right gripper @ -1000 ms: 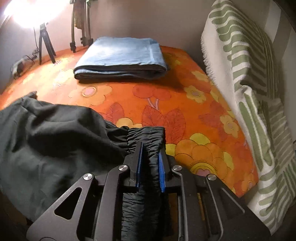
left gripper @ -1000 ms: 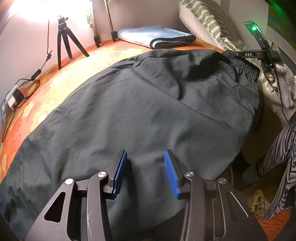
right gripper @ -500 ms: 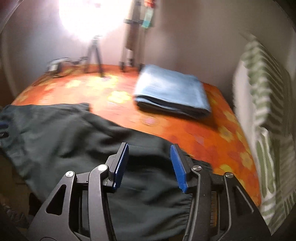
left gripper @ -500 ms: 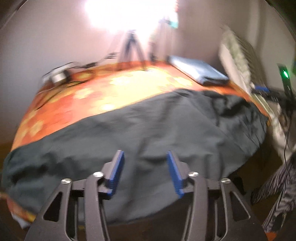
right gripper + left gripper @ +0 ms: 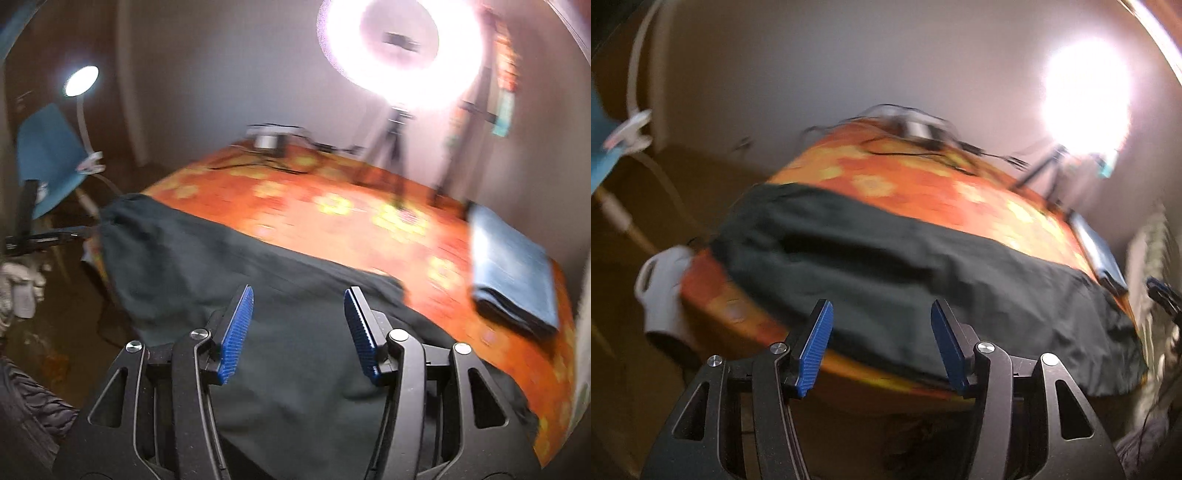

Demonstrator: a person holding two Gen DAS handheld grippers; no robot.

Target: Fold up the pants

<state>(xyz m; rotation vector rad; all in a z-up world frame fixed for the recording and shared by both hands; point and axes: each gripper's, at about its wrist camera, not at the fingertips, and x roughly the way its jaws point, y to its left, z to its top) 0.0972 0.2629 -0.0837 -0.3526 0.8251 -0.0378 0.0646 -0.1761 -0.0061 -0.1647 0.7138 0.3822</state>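
Note:
Dark green-black pants point(image 5: 923, 273) lie spread lengthwise along the near edge of a bed with an orange flowered cover point(image 5: 923, 184). They also show in the right wrist view point(image 5: 258, 302). My left gripper point(image 5: 881, 343) is open and empty, held above the bed's near edge in front of the pants. My right gripper point(image 5: 297, 325) is open and empty, hovering over the pants. Both views are blurred by motion.
A folded blue garment point(image 5: 513, 269) lies at the bed's right side. A ring light point(image 5: 399, 48) on a tripod and cables with a power strip point(image 5: 273, 140) sit at the far edge. A blue chair point(image 5: 48, 162) stands left of the bed.
My right gripper let go of the pants' waistband, opened, and pulled back and up. My left gripper stayed open and swung left toward the other end of the pants.

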